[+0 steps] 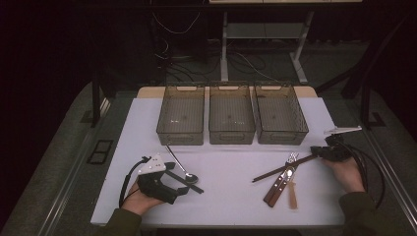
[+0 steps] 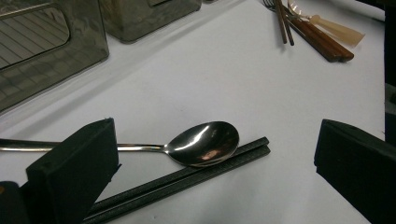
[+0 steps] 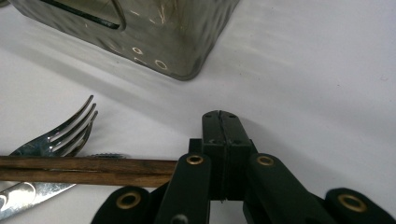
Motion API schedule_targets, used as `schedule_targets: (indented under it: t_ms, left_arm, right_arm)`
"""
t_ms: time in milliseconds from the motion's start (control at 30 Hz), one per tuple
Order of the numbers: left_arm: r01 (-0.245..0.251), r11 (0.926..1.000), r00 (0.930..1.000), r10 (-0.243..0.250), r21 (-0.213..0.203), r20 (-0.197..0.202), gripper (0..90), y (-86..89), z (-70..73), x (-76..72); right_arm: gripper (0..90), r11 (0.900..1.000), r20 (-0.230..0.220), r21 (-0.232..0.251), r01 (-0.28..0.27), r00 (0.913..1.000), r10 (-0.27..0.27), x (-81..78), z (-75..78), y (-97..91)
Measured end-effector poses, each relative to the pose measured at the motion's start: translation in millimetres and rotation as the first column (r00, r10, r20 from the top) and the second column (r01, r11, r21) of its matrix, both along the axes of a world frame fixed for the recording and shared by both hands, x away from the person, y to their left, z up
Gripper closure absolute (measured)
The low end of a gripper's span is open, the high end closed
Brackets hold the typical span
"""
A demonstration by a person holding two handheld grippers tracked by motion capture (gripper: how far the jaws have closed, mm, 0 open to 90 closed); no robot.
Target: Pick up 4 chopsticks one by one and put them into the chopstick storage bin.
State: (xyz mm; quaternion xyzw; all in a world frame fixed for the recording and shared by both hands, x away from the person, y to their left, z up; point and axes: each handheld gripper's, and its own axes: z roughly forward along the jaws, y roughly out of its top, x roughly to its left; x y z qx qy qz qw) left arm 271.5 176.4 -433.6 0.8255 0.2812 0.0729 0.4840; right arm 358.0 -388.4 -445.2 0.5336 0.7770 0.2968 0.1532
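My left gripper [image 1: 180, 182] rests low at the table's front left, jaws wide open. Between them lie a steel spoon [image 2: 205, 143] and a pair of black chopsticks [image 2: 187, 177], the spoon's bowl resting against the chopsticks; the pads touch neither. My right gripper [image 1: 317, 153] sits at the right edge, pointing left, jaws shut flat together with nothing between them [image 3: 222, 119]. A pair of brown wooden chopsticks [image 3: 88, 170] runs up to its left side and disappears behind its linkage; I cannot tell if they touch. A steel fork [image 3: 60, 135] lies just beyond them.
Three clear smoky bins [image 1: 179, 133] [image 1: 231, 133] [image 1: 282, 135] stand in a row across the back of the white table [image 1: 231, 196]. Near the fork [image 1: 292, 158] lie a wooden-handled utensil [image 1: 274, 191] and a pale wooden one [image 1: 293, 195].
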Motion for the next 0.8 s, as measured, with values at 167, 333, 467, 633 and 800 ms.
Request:
schedule_targets:
  t_ms: [167,333,467,633,800]
  left_arm:
    - [0.002,1.0000,1.0000,-0.002,-0.001,-0.001,0.0,0.0,0.1,-0.3]
    - [0.005,1.0000,1.0000,-0.005,0.000,-0.001,0.0,-0.1,0.0,-0.2]
    - [0.006,1.0000,1.0000,-0.006,0.002,-0.002,0.0,-0.2,-0.1,-0.2]
    - [0.007,1.0000,1.0000,-0.007,0.002,-0.002,0.0,-0.2,0.1,-0.3]
    - [0.010,0.9999,0.9999,-0.010,0.004,-0.005,0.0,-0.4,0.2,-0.5]
  right_arm:
    - [89.9,1.0000,-0.007,-0.003,-0.001,1.0000,0.001,-1.5,0.6,-0.3]
    - [89.9,0.9997,-0.016,-0.016,-0.019,0.9997,0.018,-3.9,1.9,1.4]
    - [89.9,0.9991,-0.023,-0.027,-0.033,0.9992,0.033,-6.1,2.8,3.0]
    - [89.9,0.9984,-0.029,-0.038,-0.043,0.9987,0.042,-8.7,3.7,3.0]
    - [89.9,0.9977,-0.031,-0.043,-0.052,0.9982,0.051,-10.8,4.0,3.4]
